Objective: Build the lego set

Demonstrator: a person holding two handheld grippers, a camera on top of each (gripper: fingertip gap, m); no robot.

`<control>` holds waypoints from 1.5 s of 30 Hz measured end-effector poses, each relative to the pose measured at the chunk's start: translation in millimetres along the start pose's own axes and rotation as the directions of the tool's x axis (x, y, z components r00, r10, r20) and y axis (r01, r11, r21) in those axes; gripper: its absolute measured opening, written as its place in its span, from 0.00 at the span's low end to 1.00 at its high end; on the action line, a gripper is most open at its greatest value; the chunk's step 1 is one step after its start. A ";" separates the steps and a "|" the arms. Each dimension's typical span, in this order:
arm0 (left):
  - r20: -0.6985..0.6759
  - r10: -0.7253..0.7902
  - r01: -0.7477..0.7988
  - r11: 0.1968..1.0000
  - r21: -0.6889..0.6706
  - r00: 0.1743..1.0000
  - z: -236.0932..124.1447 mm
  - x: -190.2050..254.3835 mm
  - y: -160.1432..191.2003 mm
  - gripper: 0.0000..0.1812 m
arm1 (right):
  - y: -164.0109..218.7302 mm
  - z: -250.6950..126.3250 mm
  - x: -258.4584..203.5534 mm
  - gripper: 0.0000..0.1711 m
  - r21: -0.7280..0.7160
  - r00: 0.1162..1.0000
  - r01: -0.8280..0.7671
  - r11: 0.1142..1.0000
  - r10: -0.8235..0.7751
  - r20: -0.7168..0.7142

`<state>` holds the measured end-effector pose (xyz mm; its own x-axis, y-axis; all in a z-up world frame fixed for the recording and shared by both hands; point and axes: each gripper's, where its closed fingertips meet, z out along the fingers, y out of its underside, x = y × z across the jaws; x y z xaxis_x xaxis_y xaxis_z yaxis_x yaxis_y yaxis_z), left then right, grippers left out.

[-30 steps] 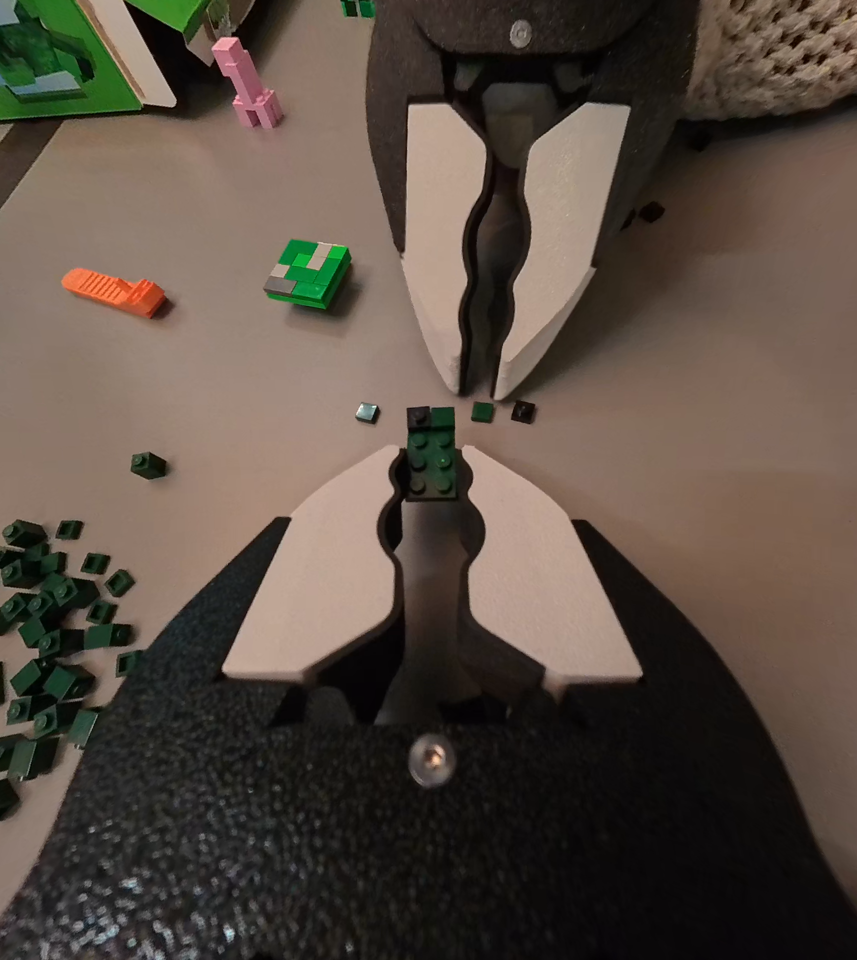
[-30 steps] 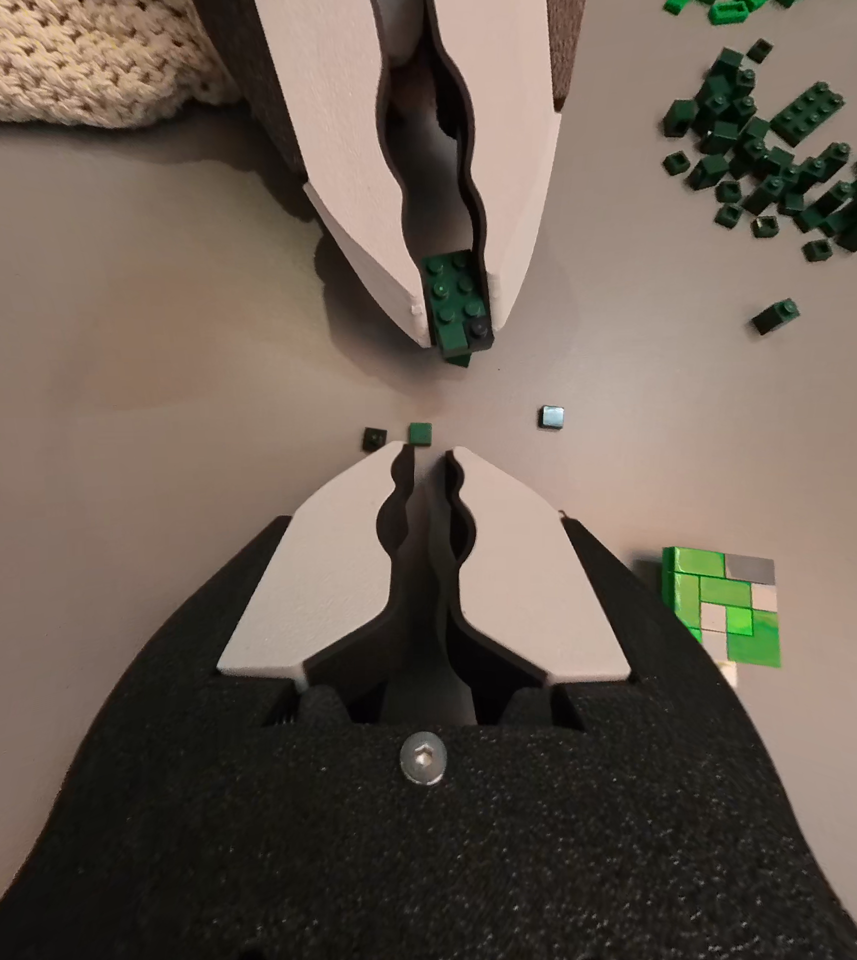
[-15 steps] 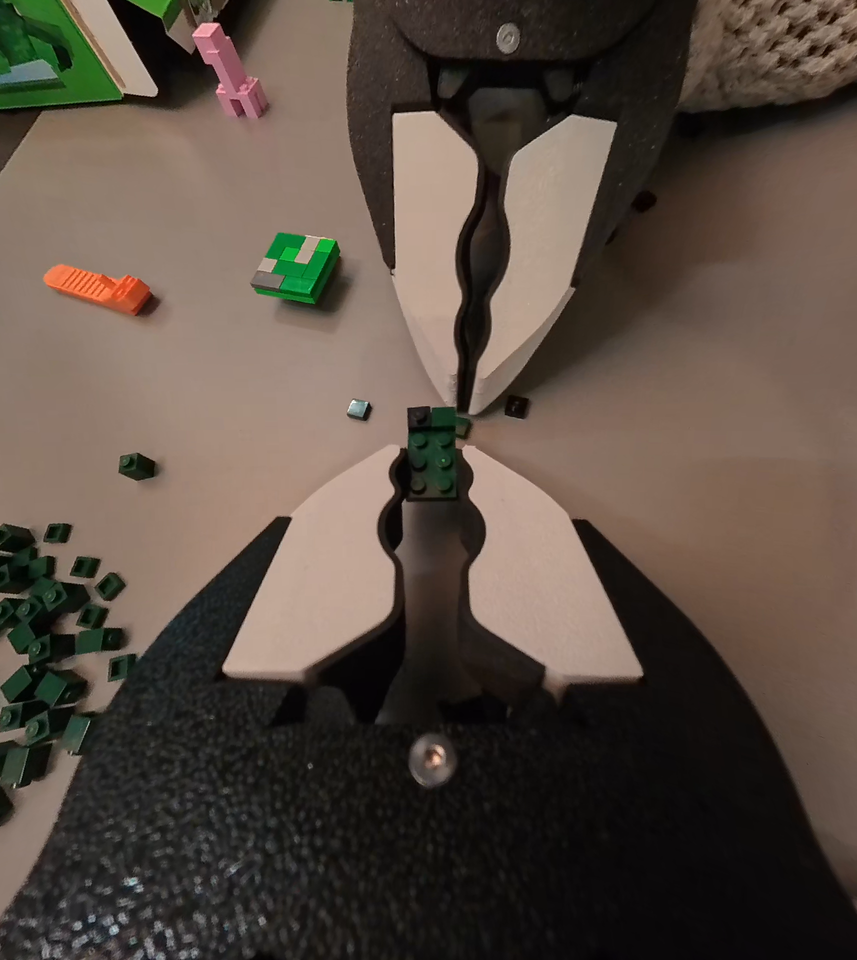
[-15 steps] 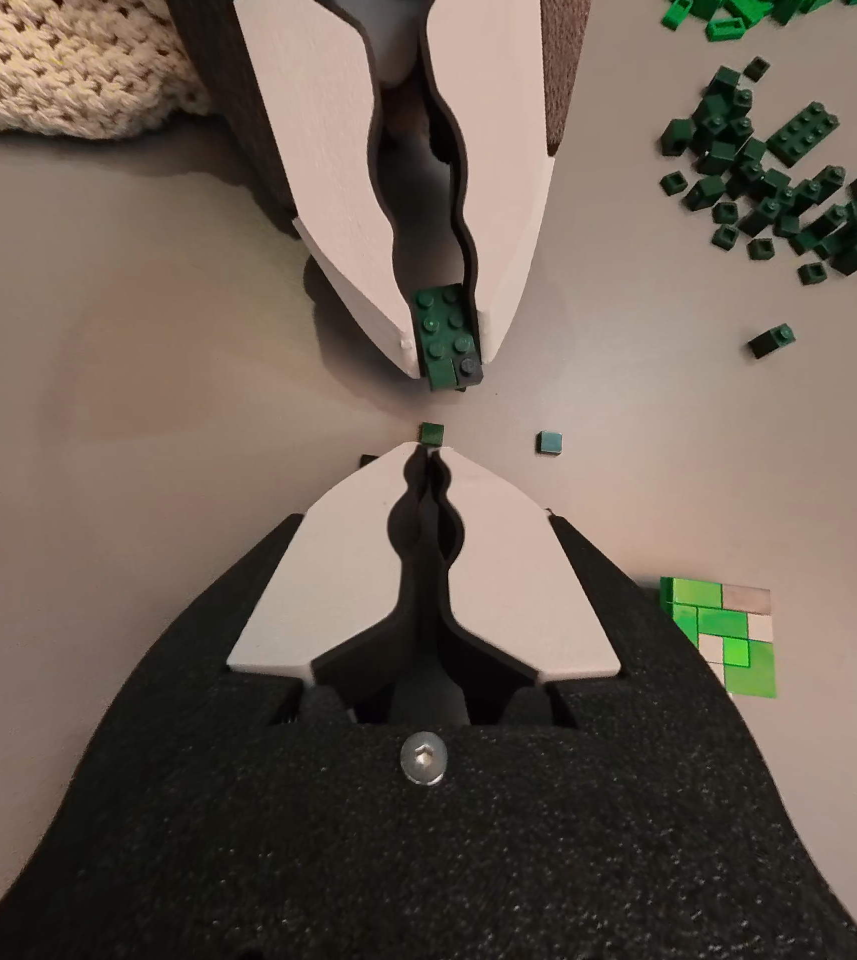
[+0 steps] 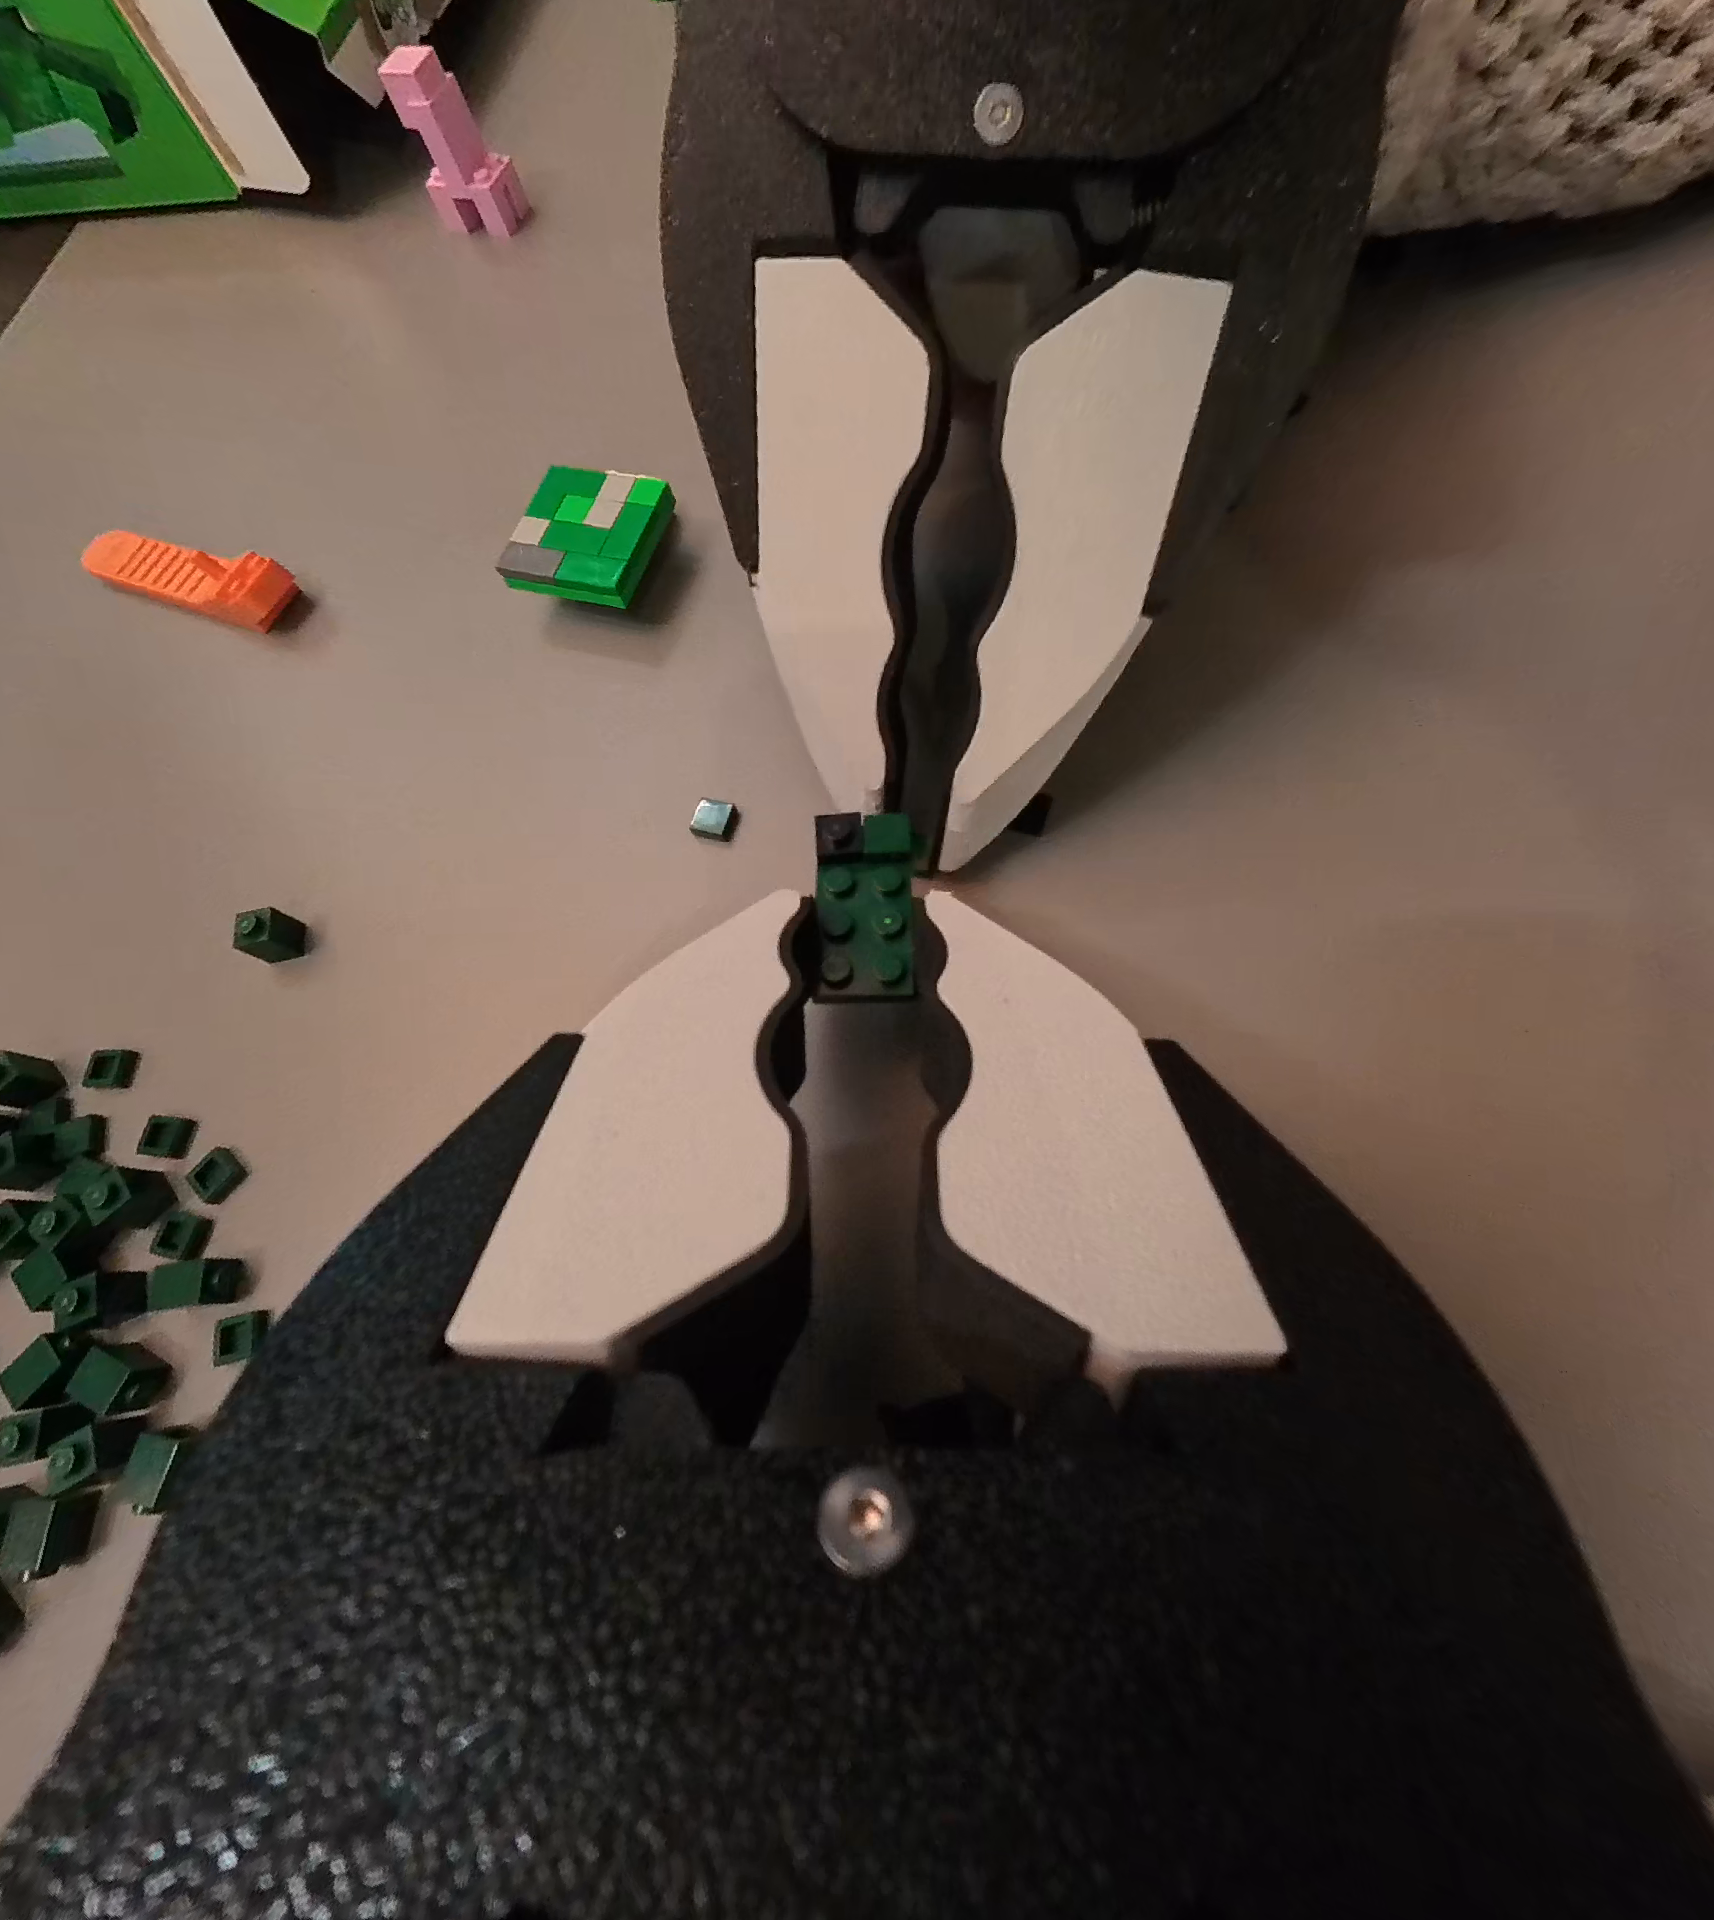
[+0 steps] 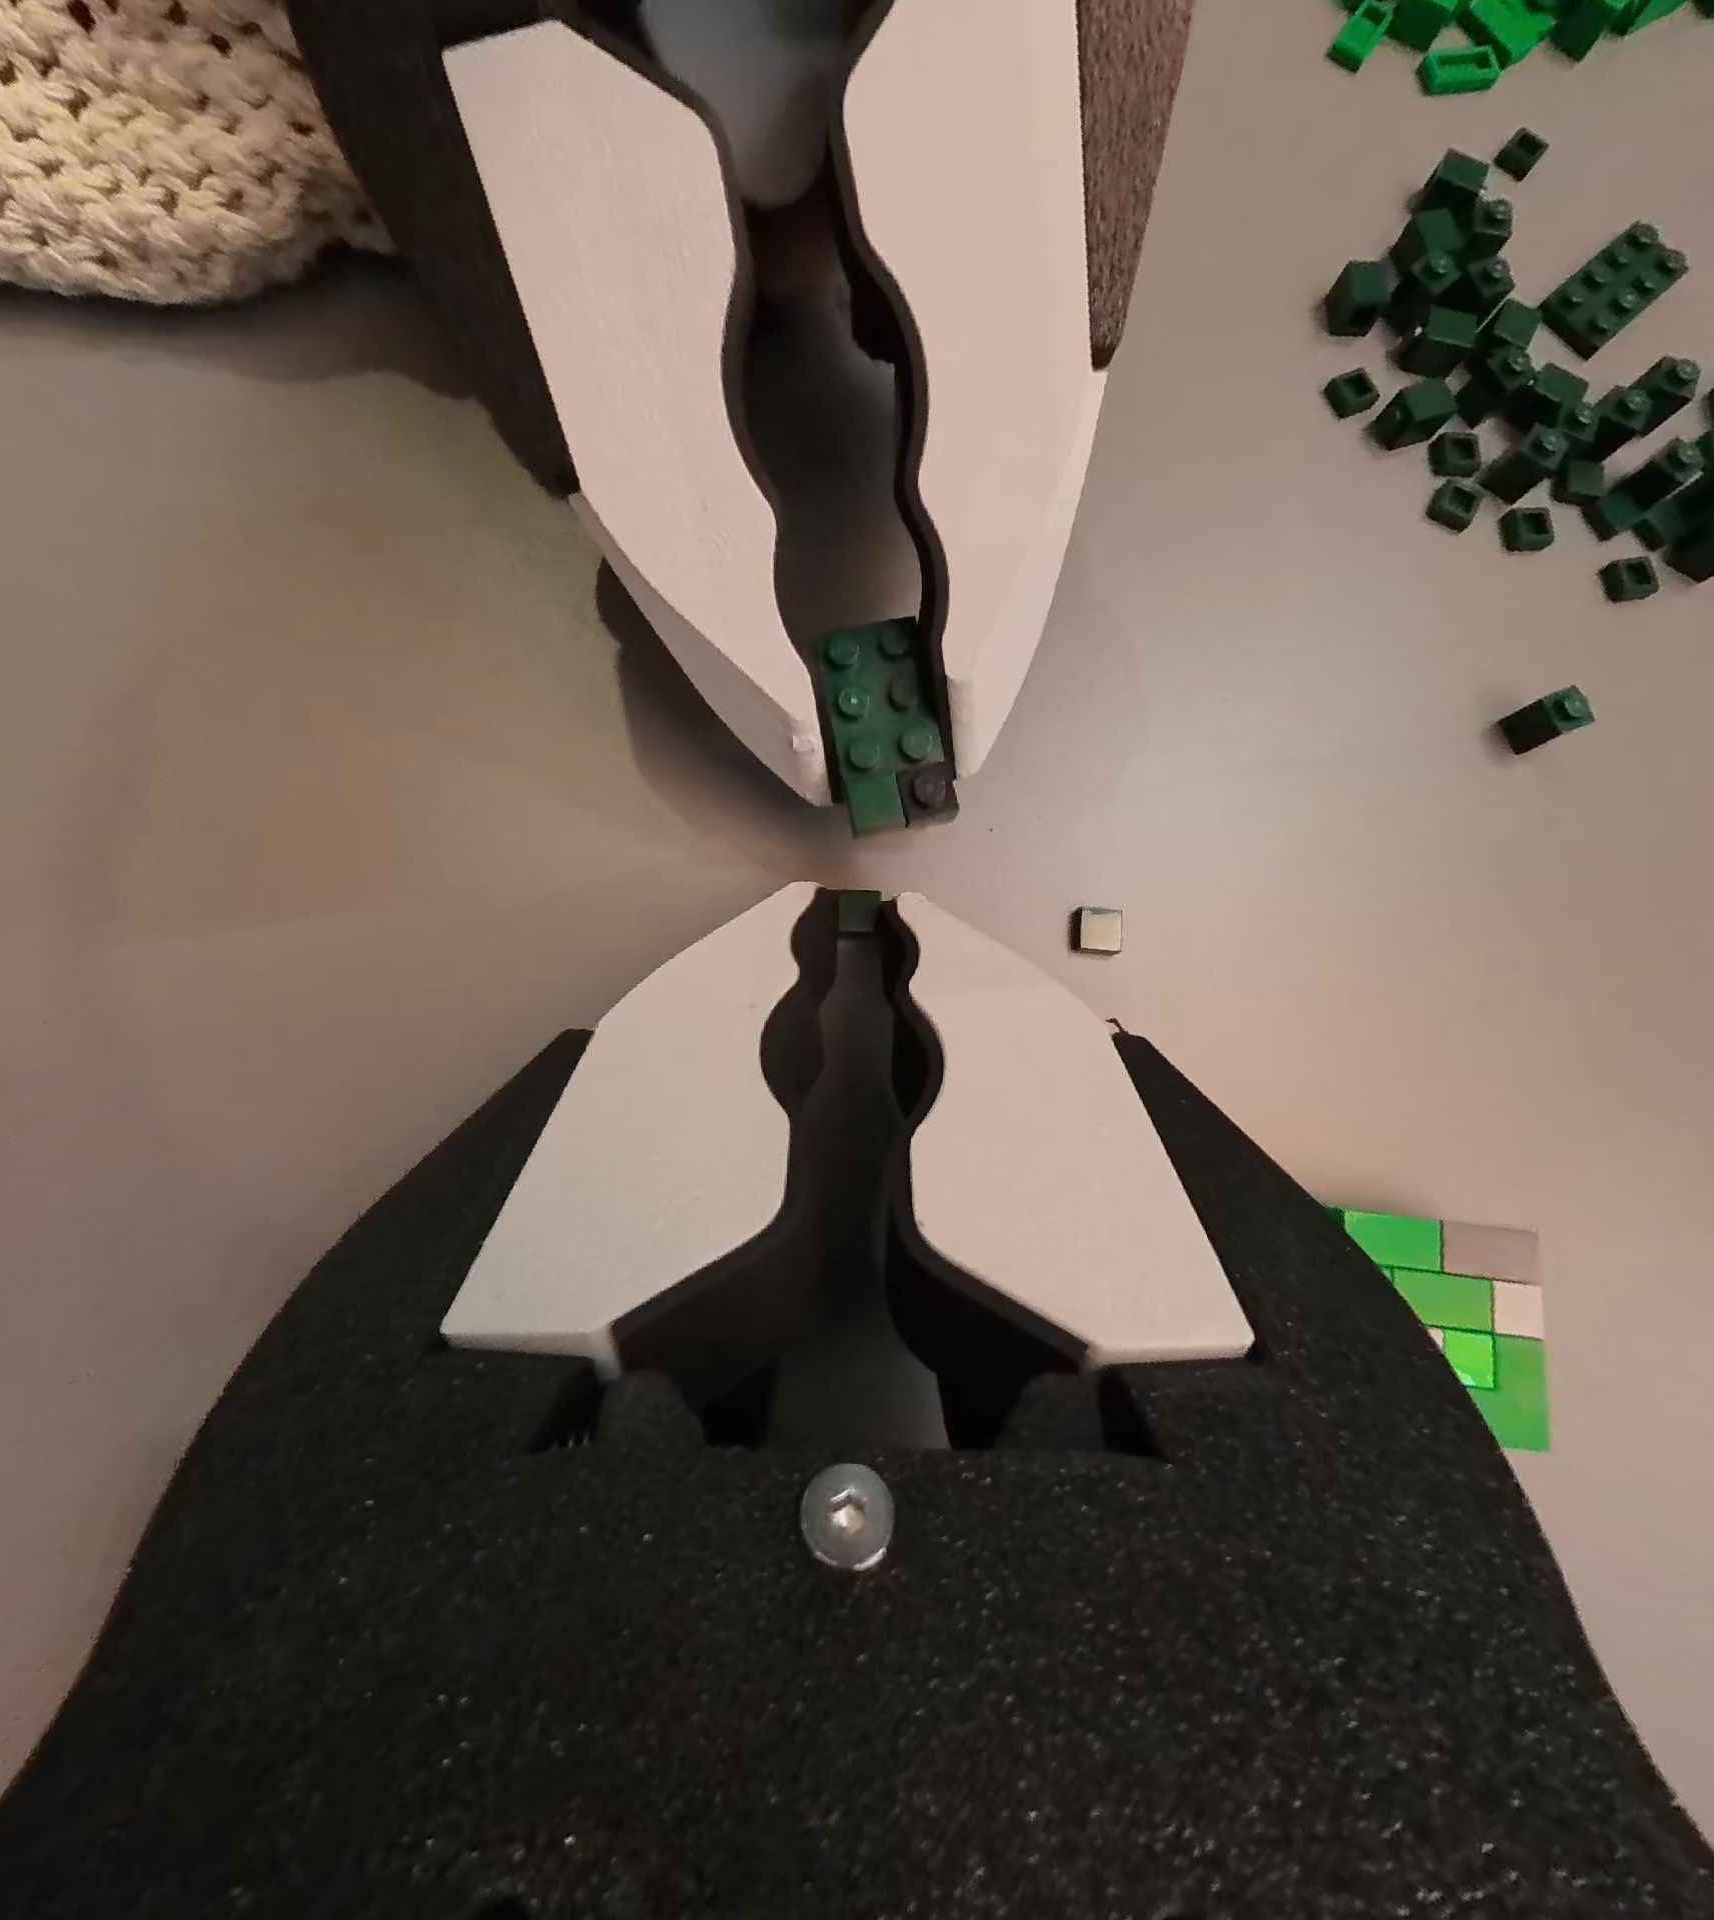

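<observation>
My left gripper (image 5: 868,914) is shut on a dark green plate (image 5: 868,940) that carries a black stud piece and a green tile at its far end. It also shows at the top of the right wrist view (image 6: 894,774), with the plate (image 6: 879,696) between its fingers. My right gripper (image 6: 855,899) faces it tip to tip and is shut on a small dark green tile (image 6: 855,914). In the left wrist view the right gripper (image 5: 920,821) has its tips just past the plate's far end. Both are low over the grey table (image 5: 1404,831).
A pile of dark green bricks (image 5: 53,1299) (image 6: 1580,416) lies to my left. An orange brick separator (image 5: 193,577), a bright green tiled block (image 5: 588,540) (image 6: 1445,1320), a pink figure (image 5: 458,145), a green box (image 5: 32,114) and a small shiny tile (image 5: 713,819) (image 6: 1097,928) are nearby. The grippers are tip to tip, or close to it. From the right gripper's tips to the bright green tiled block (image 5: 588,540) is close to 10 cm.
My right gripper moved forward to the loose green tile and closed on it. The two grippers have come closer, tip to tip. My left gripper still holds the plate.
</observation>
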<state>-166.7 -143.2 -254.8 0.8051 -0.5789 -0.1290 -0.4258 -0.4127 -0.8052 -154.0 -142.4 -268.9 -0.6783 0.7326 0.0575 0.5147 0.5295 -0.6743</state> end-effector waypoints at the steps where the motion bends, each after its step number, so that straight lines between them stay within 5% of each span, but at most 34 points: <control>1: 0.000 0.000 0.000 1.000 0.000 1.000 0.0 0.1 0.0 0.09 | 0.0 0.1 0.0 0.05 -0.002 1.000 0.000 1.000 0.000 0.000; 8: -0.001 -0.007 0.007 1.000 0.006 1.000 -0.5 -0.4 -0.6 0.09 | 2.4 -15.5 12.0 0.04 -0.006 0.998 0.026 1.000 -0.026 -0.060; 14: 0.001 -0.004 0.004 1.000 0.006 1.000 -0.5 -0.5 -0.6 0.09 | -34.0 -40.6 13.2 0.04 0.155 0.999 0.032 0.987 -0.028 -0.027; 34: -0.001 -0.011 0.011 1.000 0.027 1.000 -2.3 -1.0 -3.0 0.09 | -38.5 -11.7 6.6 0.04 0.052 0.991 0.137 0.989 -0.136 -0.011; 42: 0.001 -0.010 0.010 1.000 0.028 1.000 -2.2 -1.2 -3.3 0.09 | -37.9 -14.1 11.4 0.09 0.069 0.994 0.104 0.992 -0.103 -0.026; 45: 0.003 -0.011 0.011 0.999 0.033 1.000 -2.7 -1.8 -3.8 0.09 | -40.1 -22.5 20.1 0.09 0.138 1.000 -0.024 0.990 0.027 -0.015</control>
<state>-167.6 -142.4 -250.0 0.8114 -0.5718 -0.1217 -0.4025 -0.3955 -0.8255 -176.5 -139.3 -224.2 -0.6563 0.7528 0.0506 0.4540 0.4476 -0.7704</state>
